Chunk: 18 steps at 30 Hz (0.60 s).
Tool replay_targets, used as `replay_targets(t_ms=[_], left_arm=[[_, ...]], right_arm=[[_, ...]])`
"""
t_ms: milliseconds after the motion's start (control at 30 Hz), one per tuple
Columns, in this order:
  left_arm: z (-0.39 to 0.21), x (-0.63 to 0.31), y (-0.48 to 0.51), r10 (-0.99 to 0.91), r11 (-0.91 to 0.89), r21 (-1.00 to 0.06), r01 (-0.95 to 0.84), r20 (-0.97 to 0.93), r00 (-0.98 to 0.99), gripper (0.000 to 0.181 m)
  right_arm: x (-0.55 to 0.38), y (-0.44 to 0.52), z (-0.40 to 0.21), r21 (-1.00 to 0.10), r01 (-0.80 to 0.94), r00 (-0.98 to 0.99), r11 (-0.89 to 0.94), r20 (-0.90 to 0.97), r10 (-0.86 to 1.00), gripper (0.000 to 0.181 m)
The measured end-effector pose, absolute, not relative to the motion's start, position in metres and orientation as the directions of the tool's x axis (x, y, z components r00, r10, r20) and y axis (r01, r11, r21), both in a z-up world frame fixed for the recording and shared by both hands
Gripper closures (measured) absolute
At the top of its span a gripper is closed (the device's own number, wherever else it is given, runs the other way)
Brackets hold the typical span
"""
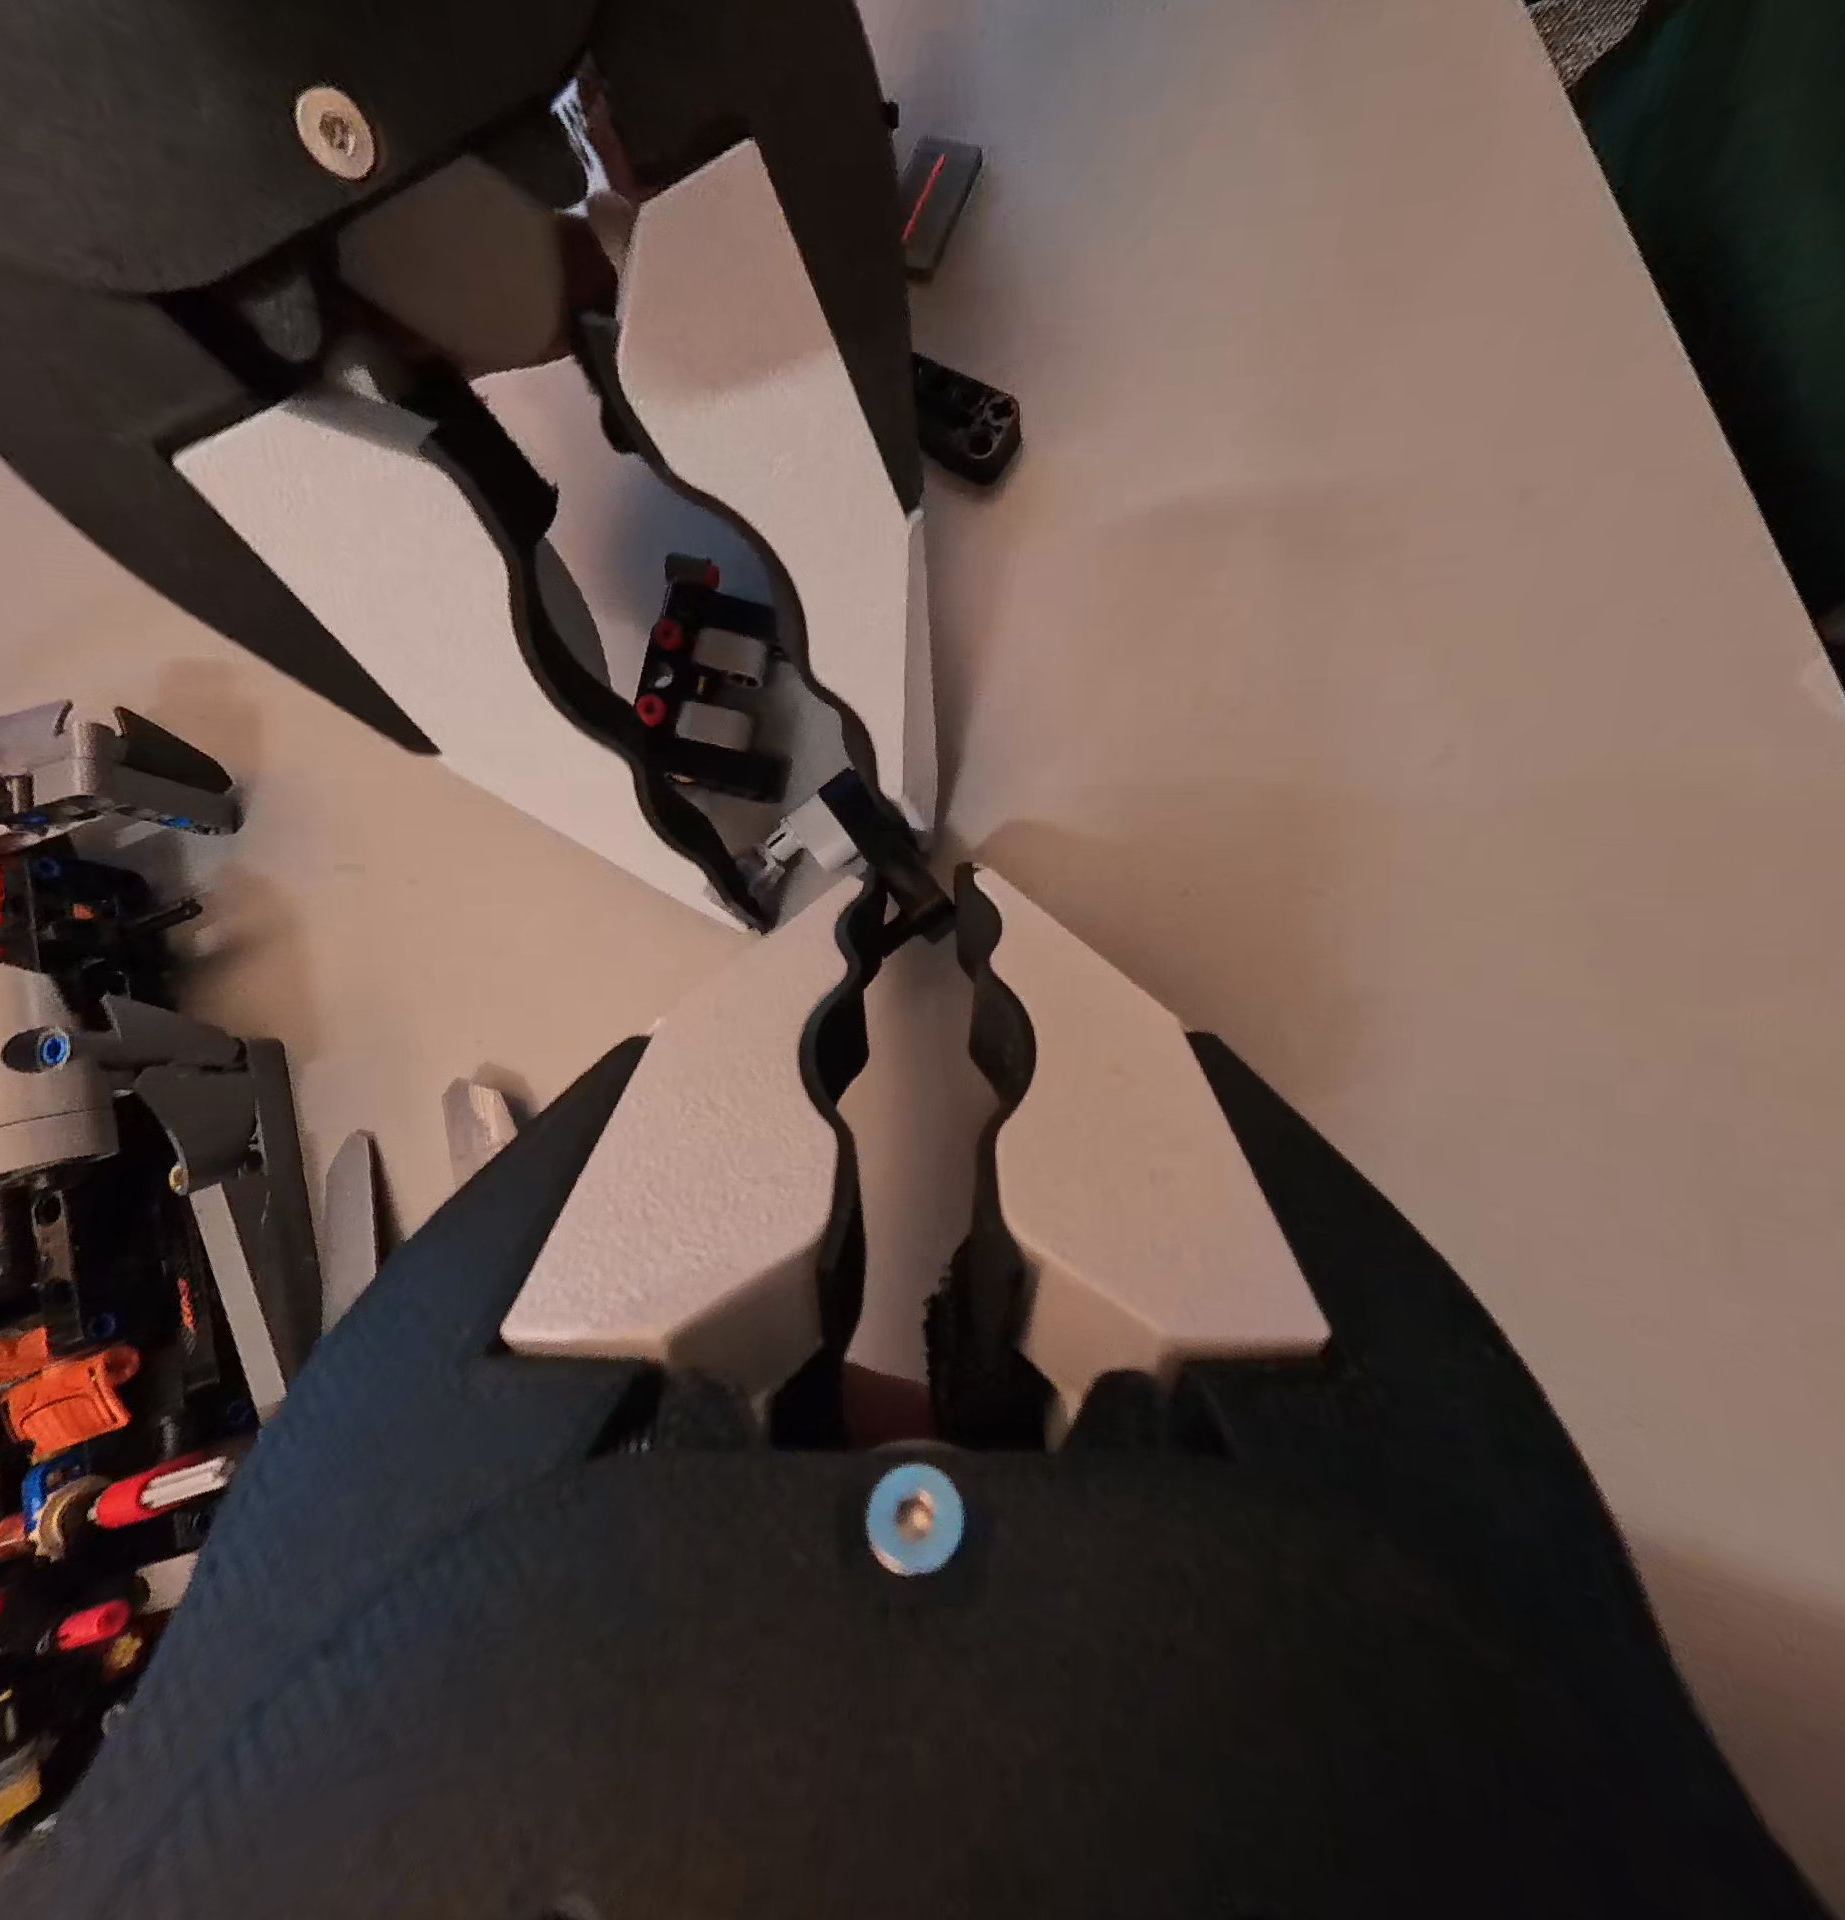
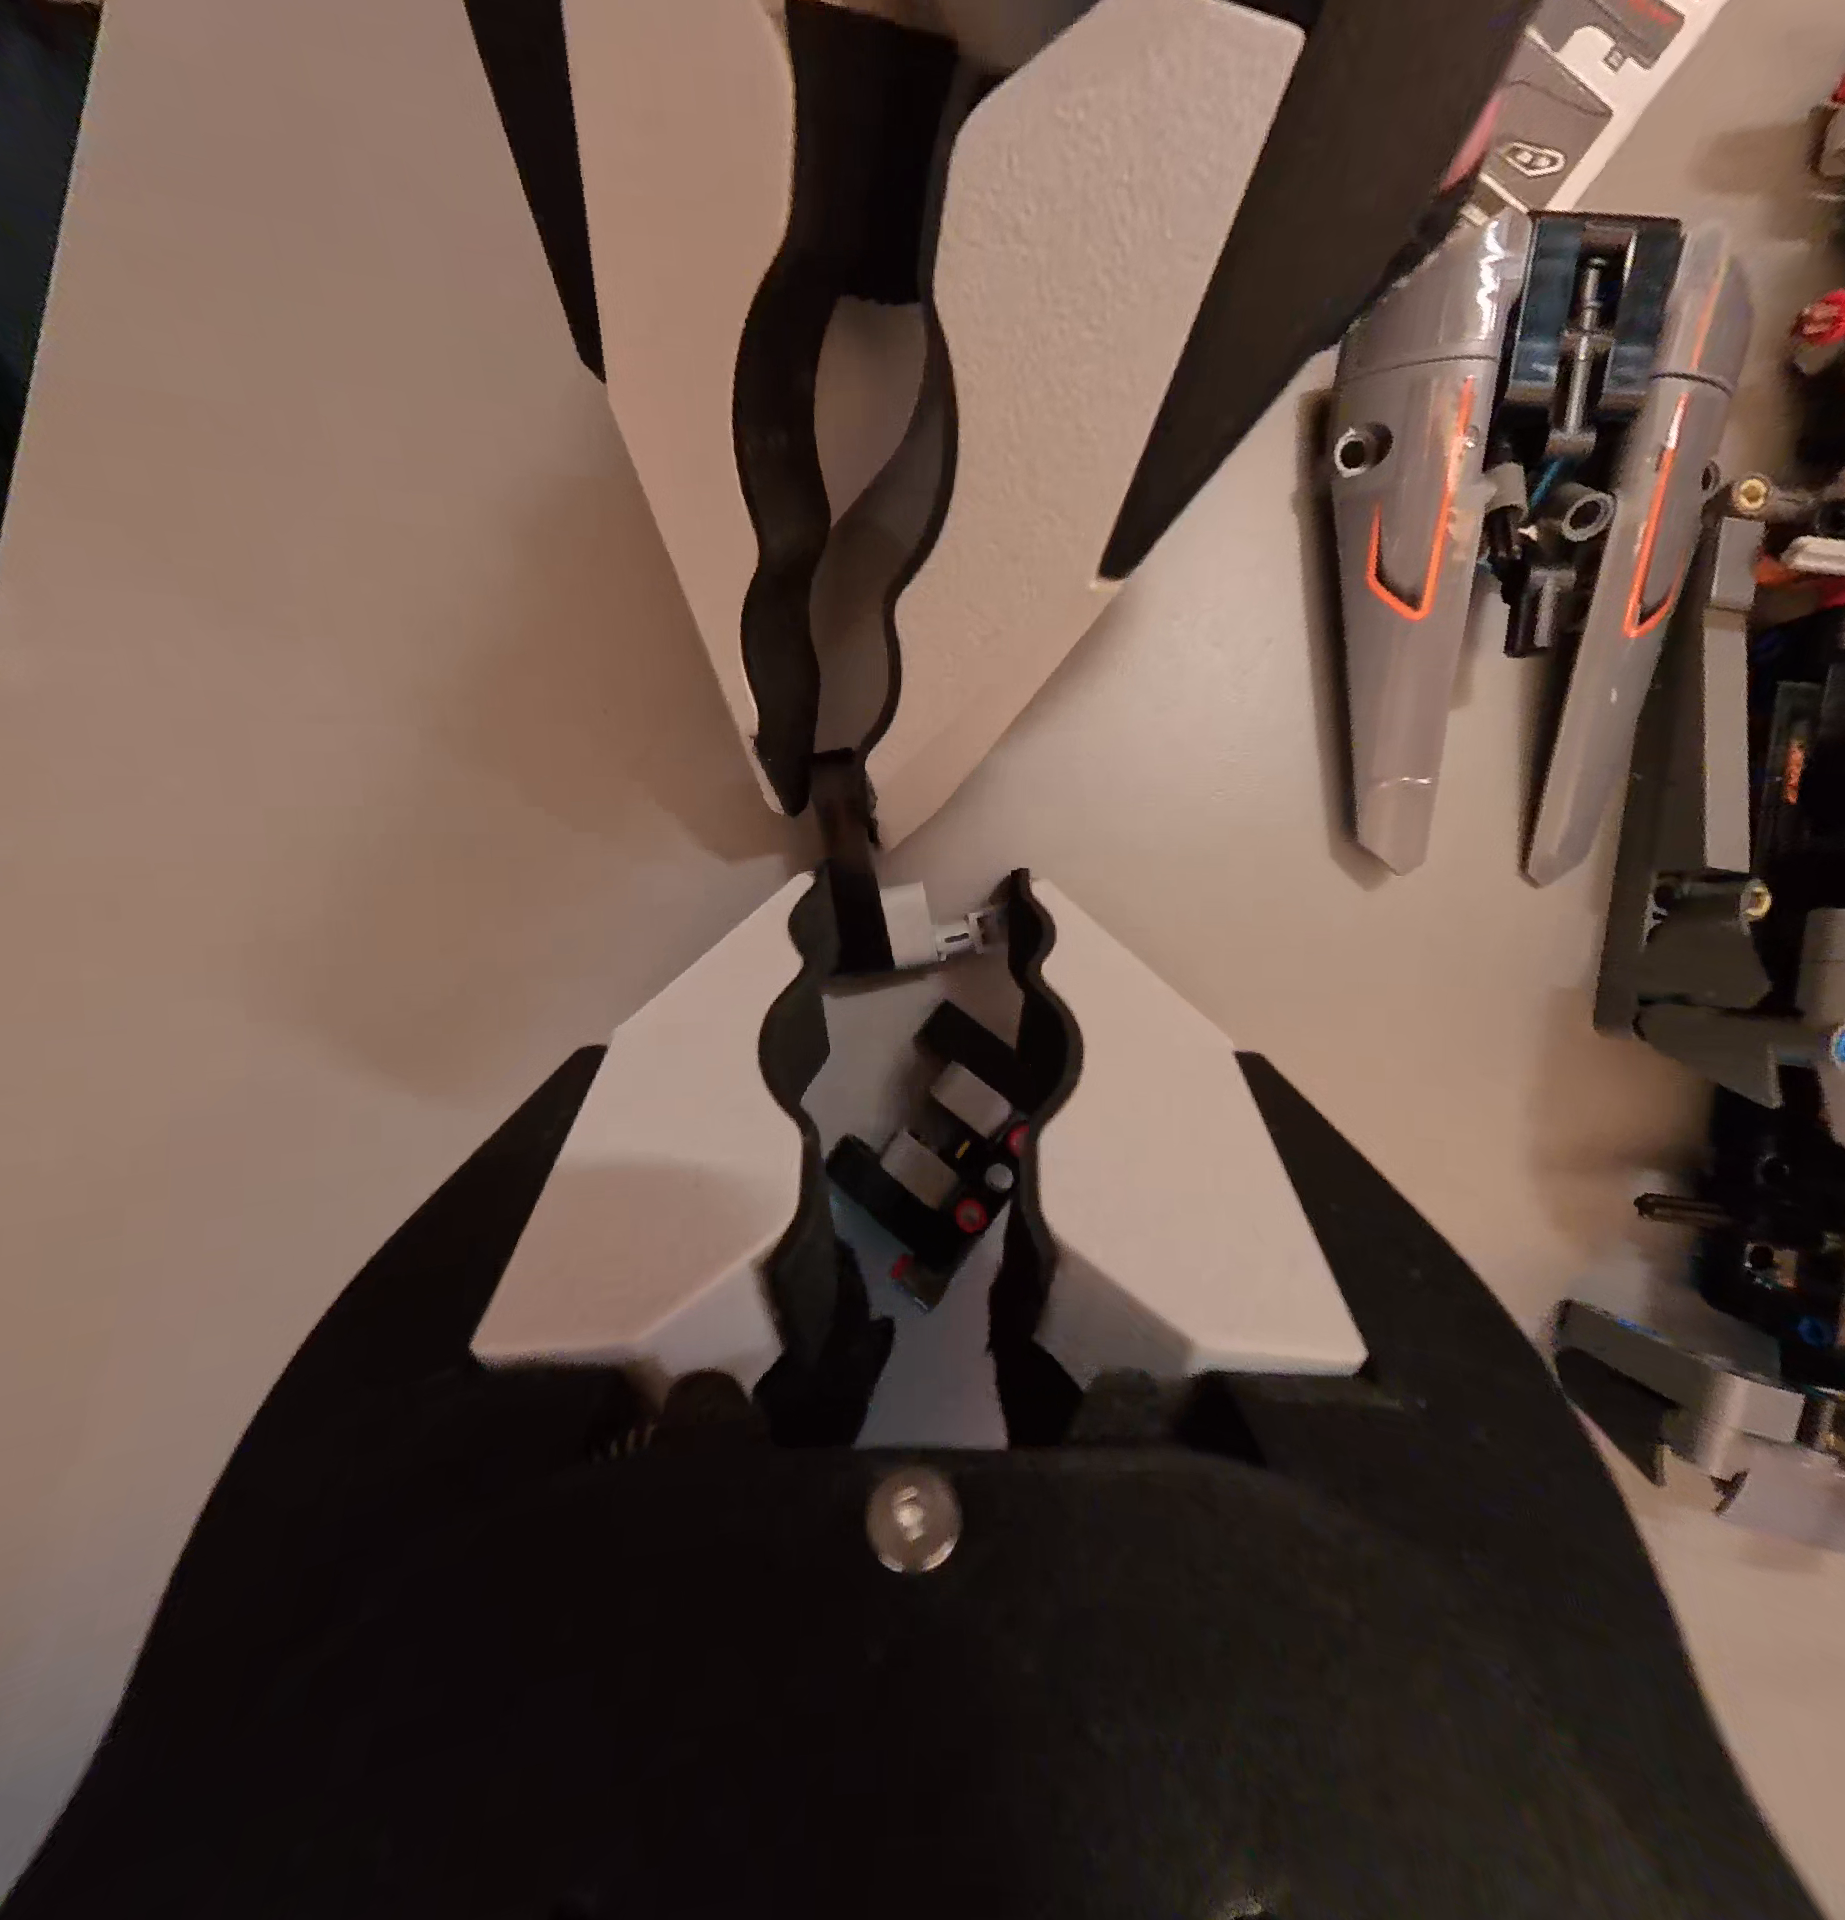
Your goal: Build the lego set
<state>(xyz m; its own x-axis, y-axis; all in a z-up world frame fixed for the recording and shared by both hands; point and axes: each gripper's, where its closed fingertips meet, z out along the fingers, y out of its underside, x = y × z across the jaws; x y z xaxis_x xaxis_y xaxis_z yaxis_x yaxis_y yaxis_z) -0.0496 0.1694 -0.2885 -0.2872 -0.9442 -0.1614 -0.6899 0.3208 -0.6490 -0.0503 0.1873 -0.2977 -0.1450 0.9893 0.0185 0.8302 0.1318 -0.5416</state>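
Tip to tip over the white table (image 1: 1313,623), our left gripper (image 1: 913,899) pinches one end of a black beam (image 1: 902,868) while our right gripper (image 2: 913,914) closes around its other end and a pale grey connector (image 2: 923,940). We judge a twist could pop that joint. A small black sub-assembly (image 2: 939,1174) lies below; the grey-and-orange lego set (image 2: 1541,540) waits well apart.
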Motion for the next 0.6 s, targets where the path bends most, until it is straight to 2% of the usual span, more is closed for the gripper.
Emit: replay_targets(t_ms=[233,267,300,367,433,600], left_arm=[[-0.287,-0.05,0.172,-0.948,0.312,-0.652,-0.691,-0.165,-0.272,0.17],[-0.286,-0.05,0.172,-0.949,0.307,-0.658,-0.688,-0.163,-0.269,0.17],[-0.285,-0.05,0.173,-0.951,0.302,-0.659,-0.688,-0.161,-0.263,0.17],[-0.289,-0.053,0.178,-0.953,0.303,-0.629,-0.716,-0.178,-0.246,0.169],[-0.291,-0.054,0.18,-0.954,0.298,-0.62,-0.726,-0.182,-0.237,0.168],[-0.29,-0.052,0.185,-0.965,0.262,-0.621,-0.739,-0.18,-0.191,0.16]], right_arm=[[-0.05,0.19,-0.296,-0.567,0.823,-0.062,0.039,-0.021,0.998,0.149],[-0.05,0.193,-0.292,-0.578,0.816,-0.037,0.017,-0.023,0.999,0.146],[-0.047,0.197,-0.286,-0.591,0.807,-0.013,0.006,-0.009,1.0,0.135],[-0.034,0.201,-0.28,-0.569,0.822,0.017,-0.003,0.02,1.0,0.143],[-0.019,0.203,-0.281,-0.536,0.843,0.068,-0.045,0.024,0.997,0.137],[-0.003,0.202,-0.297,-0.502,0.845,0.198,-0.184,-0.027,0.98,0.144]])
